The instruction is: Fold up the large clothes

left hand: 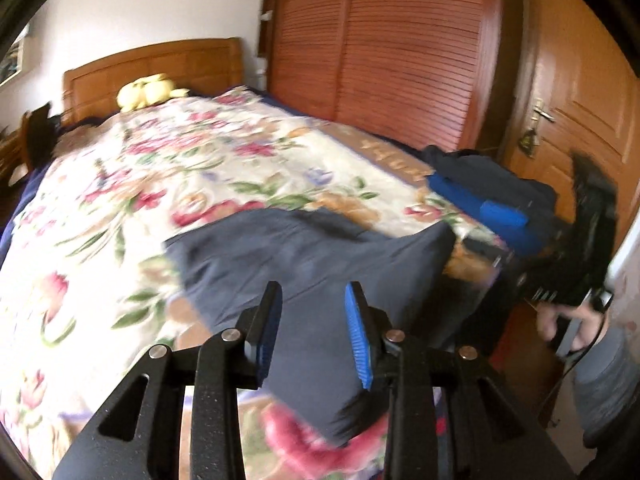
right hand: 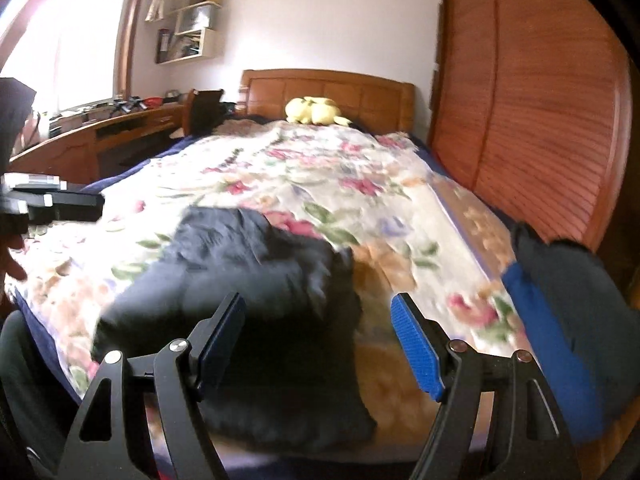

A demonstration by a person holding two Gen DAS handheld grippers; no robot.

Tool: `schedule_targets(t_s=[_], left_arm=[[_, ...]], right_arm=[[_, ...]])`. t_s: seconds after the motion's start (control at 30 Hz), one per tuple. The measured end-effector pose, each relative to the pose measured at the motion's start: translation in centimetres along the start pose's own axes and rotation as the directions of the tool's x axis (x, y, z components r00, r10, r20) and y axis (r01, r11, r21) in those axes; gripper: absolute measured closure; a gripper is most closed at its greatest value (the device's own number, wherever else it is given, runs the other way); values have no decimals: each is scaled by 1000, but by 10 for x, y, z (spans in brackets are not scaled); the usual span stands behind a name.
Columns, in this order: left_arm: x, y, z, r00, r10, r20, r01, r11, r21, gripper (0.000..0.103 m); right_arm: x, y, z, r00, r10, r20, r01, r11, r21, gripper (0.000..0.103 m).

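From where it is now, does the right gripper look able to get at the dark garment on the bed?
Probably yes. The right gripper is open, holds nothing, and points straight at the dark garment lying on the floral bedspread. Nothing shows between them; the blue and dark clothes pile sits off to the side.

Both my wrist cameras look from the bed's (left hand: 120, 208) near end, low and close, toward its far headboard (right hand: 328, 92), sharing the floral bedspread (right hand: 320, 184).
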State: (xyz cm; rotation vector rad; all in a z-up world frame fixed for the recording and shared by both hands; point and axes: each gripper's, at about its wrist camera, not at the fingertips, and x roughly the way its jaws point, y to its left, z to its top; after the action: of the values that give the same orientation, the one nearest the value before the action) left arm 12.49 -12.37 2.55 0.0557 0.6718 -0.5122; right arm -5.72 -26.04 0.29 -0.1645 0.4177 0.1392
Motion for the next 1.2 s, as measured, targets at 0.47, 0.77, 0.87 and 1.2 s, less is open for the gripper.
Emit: schedule_targets(t_s=[0.47, 0.77, 0.87, 1.2], left_arm=[[1, 87, -64, 983, 173, -53, -180, 971, -159, 70], [3, 108, -89, 981, 179, -79, -192, 958, -213, 70], [6, 105, -93, 974, 210, -88, -223, 956, -190, 70], [10, 110, -109, 974, 194, -118, -216, 954, -208, 70]], right_arm=[[98, 38, 42, 984, 101, -147, -121, 984, -130, 26], [144, 26, 32, 953, 120, -279, -142, 988, -60, 26], [149, 21, 27, 943, 138, -302, -152, 988, -22, 26], [164, 10, 14, 919, 228, -323, -201, 973, 115, 26]])
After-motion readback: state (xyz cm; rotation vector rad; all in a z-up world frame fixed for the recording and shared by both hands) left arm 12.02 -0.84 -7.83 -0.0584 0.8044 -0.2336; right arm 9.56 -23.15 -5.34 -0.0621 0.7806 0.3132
